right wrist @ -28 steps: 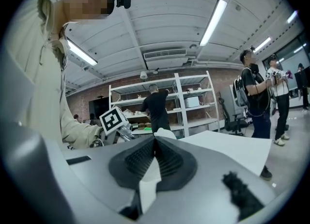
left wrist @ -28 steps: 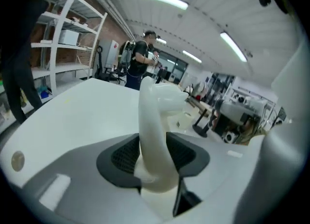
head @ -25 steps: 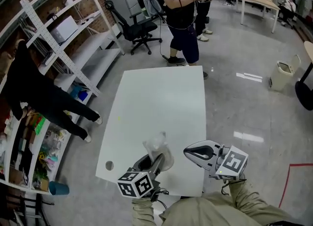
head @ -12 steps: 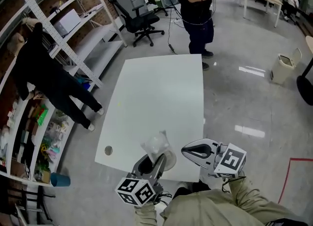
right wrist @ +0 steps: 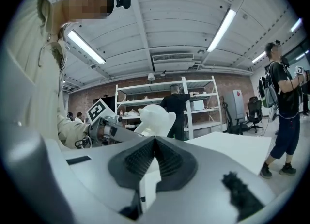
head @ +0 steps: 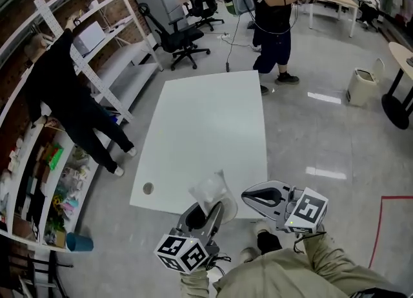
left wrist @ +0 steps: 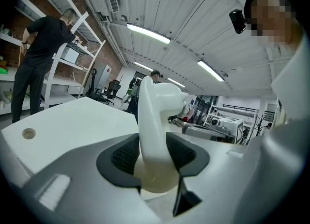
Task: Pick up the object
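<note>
Fig. 1. Lift step of the pick-up. The left gripper (left wrist: 154,156) is clenched on the white object (left wrist: 157,116), both pads pressing its lower part while its lumpy top stands above the jaws. In the head view the object (head: 210,192) hangs over the 6 o'clock edge of the table (head: 206,122), seemingly clear of the top. The right gripper (right wrist: 154,146) is at 3 o'clock of the object, its jaws pressed together on nothing, well apart from the load.

To do this step well, judged from the hold: keep the squeeze steady, since the object looks thin-walled and may buckle or slip; raise it straight, without tilting the top-heavy upper part; keep the right gripper (head: 248,196) out of the path.

Against the frame from 1 second ago: the grip looks unchanged, and the right gripper's jaws stay together. Both grippers and the object now lie nearer the table's 6 o'clock edge, with the left gripper (head: 210,213) partly past it. The person (head: 276,19) standing at 12 o'clock has shifted toward 1 o'clock.
</note>
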`<state>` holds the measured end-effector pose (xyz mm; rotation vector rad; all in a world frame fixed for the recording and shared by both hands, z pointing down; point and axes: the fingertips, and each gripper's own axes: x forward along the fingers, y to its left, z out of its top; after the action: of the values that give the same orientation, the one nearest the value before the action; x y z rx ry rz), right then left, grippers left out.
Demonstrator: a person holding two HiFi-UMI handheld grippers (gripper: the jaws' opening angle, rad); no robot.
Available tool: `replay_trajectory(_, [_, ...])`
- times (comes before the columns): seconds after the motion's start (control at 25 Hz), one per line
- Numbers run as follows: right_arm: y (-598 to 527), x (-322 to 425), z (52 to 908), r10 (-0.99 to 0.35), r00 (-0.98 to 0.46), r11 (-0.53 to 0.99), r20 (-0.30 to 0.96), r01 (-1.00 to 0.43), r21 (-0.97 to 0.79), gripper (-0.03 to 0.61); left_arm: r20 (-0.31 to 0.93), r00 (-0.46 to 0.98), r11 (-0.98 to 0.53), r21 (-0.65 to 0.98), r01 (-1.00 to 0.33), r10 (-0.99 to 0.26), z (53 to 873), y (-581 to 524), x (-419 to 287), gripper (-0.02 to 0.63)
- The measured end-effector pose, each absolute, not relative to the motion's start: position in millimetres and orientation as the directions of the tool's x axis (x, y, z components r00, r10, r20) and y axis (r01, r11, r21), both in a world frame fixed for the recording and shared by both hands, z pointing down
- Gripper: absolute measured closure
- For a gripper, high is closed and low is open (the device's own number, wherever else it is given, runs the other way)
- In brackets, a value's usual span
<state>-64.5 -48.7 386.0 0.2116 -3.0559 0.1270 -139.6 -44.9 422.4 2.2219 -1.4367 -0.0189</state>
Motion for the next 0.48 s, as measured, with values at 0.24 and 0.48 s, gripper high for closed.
replay_trajectory(0.24, [18, -68, 392, -0.164, -0.982, 0.983, 0.089, -0.17, -0.072, 0.574, 0.231, 0.469, -0.347, 0.42, -0.839, -0.853, 427, 22, -145, 0.431])
replay_trajectory(0.48, [59, -62, 390, -0.192, -0.976, 0.979, 0.103, -0.198, -0.051, 0.574, 0.219, 0.501, -0.376, 0.435, -0.818, -0.837, 430, 62, -137, 0.433])
